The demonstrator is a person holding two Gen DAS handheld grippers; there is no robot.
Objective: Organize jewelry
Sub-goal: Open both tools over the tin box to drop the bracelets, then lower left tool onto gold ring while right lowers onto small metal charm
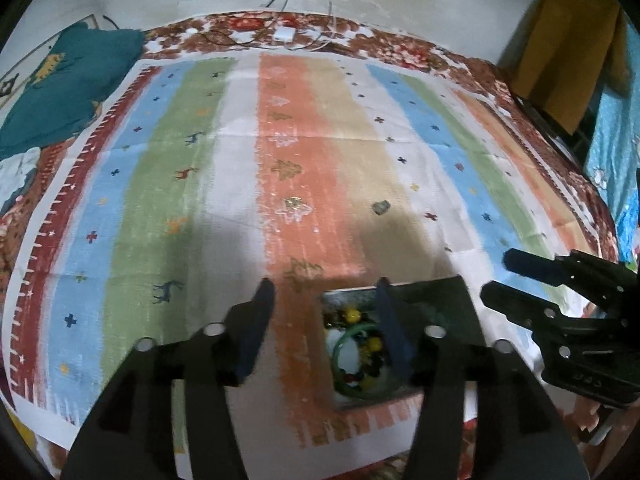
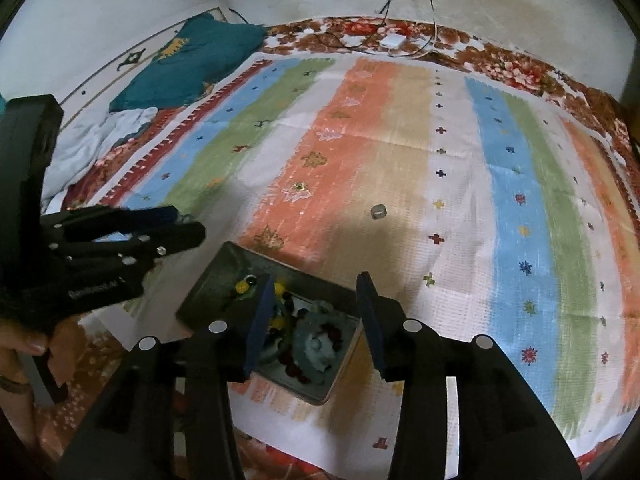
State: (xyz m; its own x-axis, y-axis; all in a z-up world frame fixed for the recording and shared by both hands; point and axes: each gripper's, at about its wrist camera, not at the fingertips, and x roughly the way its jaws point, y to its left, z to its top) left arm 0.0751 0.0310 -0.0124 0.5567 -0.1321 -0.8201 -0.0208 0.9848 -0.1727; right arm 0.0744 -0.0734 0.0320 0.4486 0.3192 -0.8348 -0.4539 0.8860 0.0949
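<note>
The left gripper [image 1: 324, 320] fills the bottom of its own view, jaws spread wide and holding nothing; its right finger overlaps the jewelry box [image 1: 436, 292] at about 5 o'clock. The right gripper [image 2: 316, 316] hovers directly above that same box [image 2: 216, 284], jaws likewise apart and empty.

Inside the box lie a green bangle [image 1: 352, 334], yellow beads [image 1: 353, 314] and dark red beads [image 2: 298, 370], all heaped together, with a grey-blue round piece [image 2: 320, 340] on top. So most pieces appear already gathered.

One small grey item, possibly a ring [image 2: 378, 211], sits alone on the striped cloth [image 2: 520, 240] at roughly 12 o'clock from the box, well apart from it. A small gold speck [image 2: 299, 187] further out may be another piece; too small to tell. Judged from this, collecting the stray and closing the box remain.
</note>
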